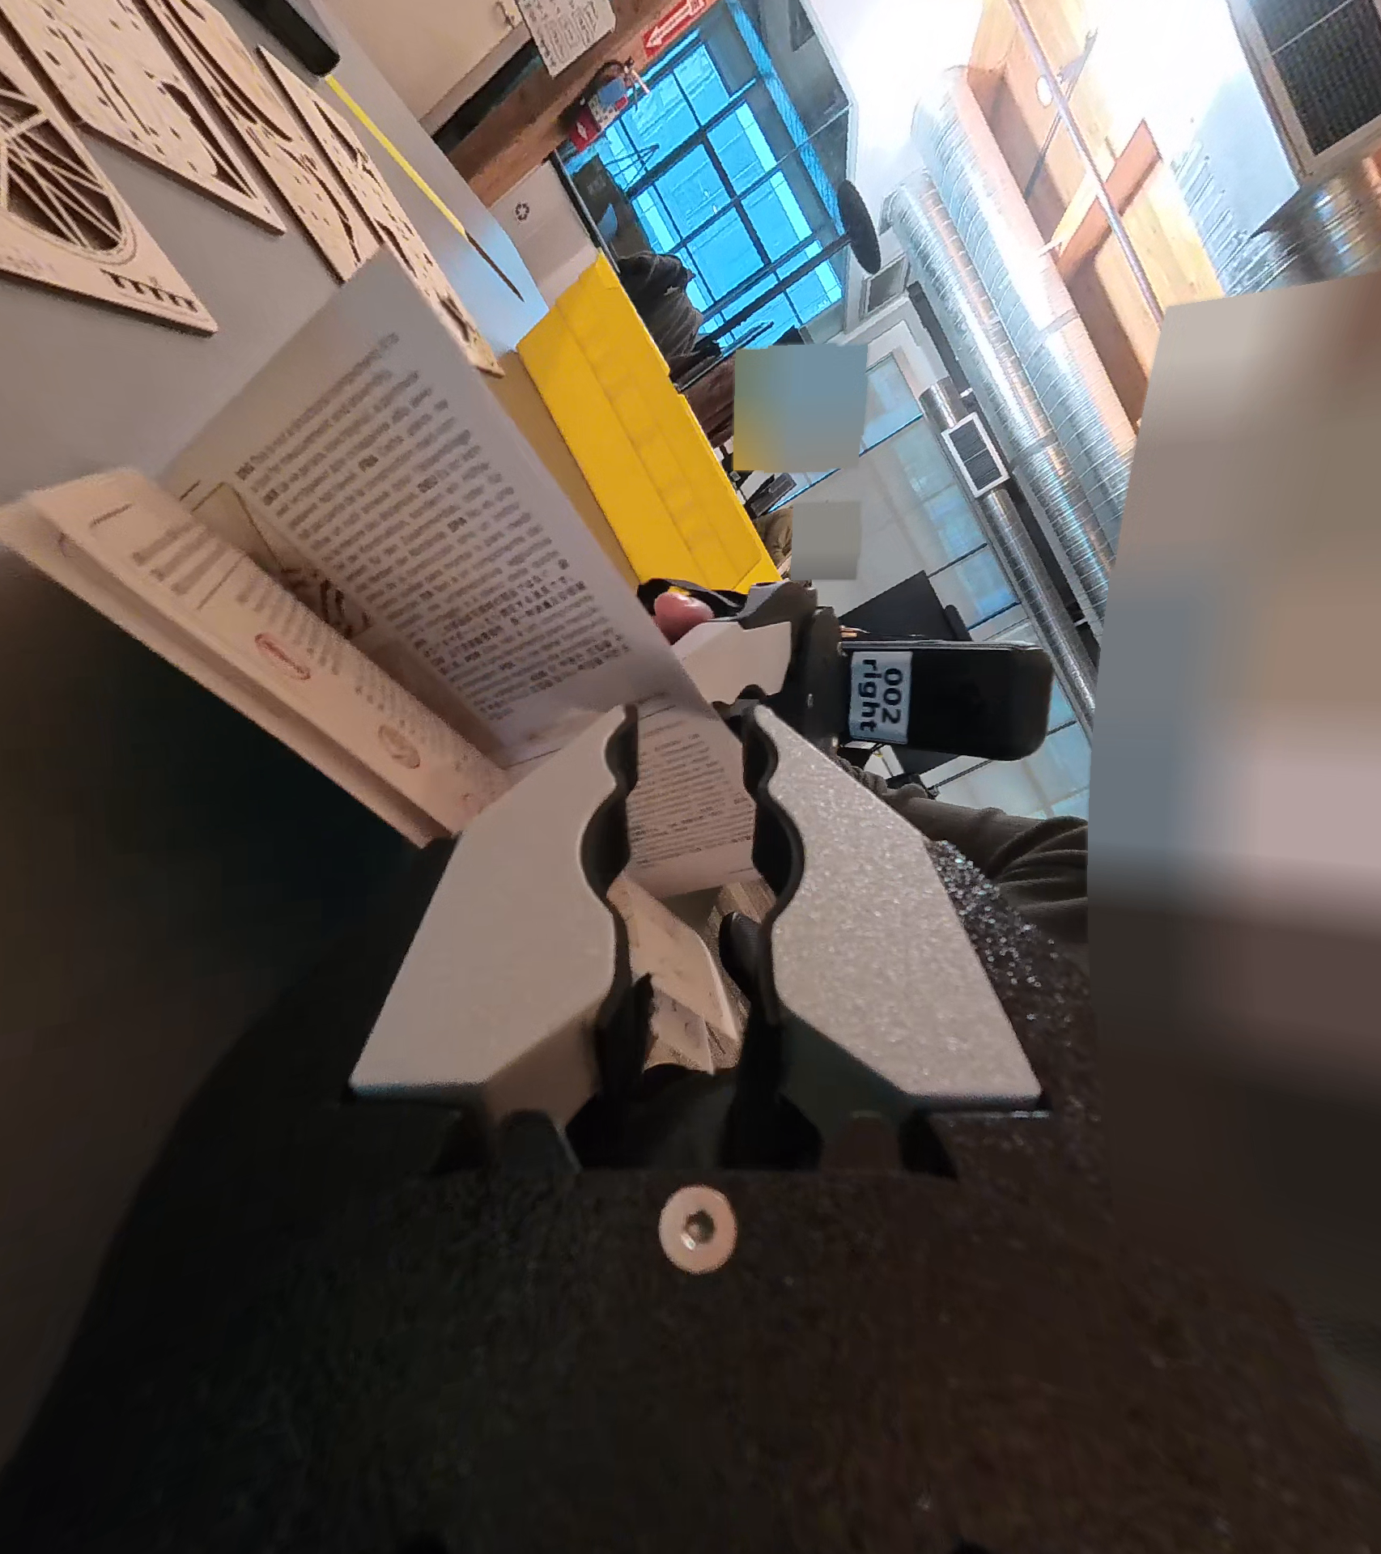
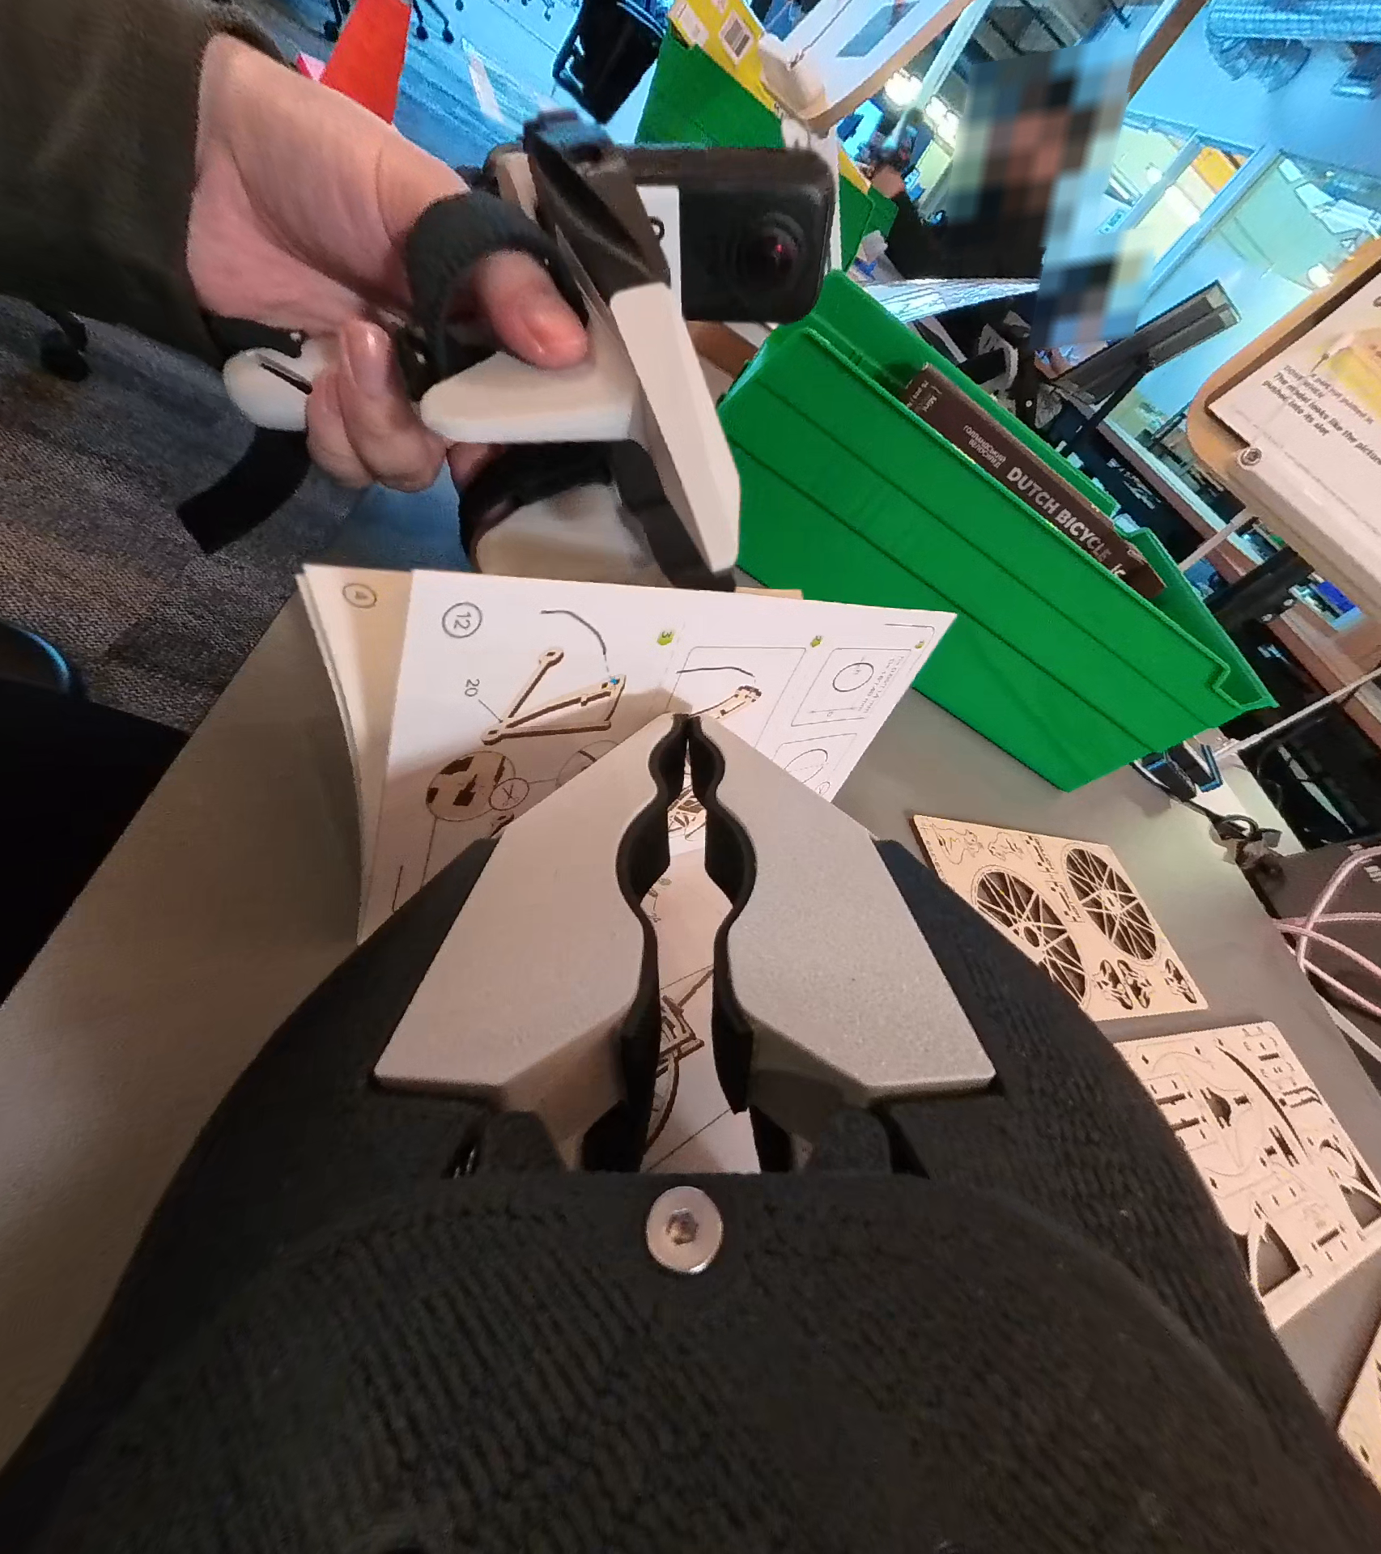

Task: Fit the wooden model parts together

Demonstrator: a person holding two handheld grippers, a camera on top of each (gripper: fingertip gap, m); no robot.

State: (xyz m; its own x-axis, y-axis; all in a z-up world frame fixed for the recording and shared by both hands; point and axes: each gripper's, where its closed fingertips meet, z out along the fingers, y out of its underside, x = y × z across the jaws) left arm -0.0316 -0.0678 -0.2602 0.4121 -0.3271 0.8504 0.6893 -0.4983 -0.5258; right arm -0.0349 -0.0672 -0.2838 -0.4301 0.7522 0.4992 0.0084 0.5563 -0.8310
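Both claws clamp booklet [image 2: 628,673] pages: left claw [image 1: 691,723], right claw [image 2: 687,727] seemingly. Wooden sheets [image 2: 1061,917] lie right, untouched.

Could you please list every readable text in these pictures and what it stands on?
I cannot quote writing; these bear it:
Open booklet: printed text, step numbers.
Dark box in green bin: spine lettering.
White sticker on black camera: short label.
Wooden sheets: marks too small.
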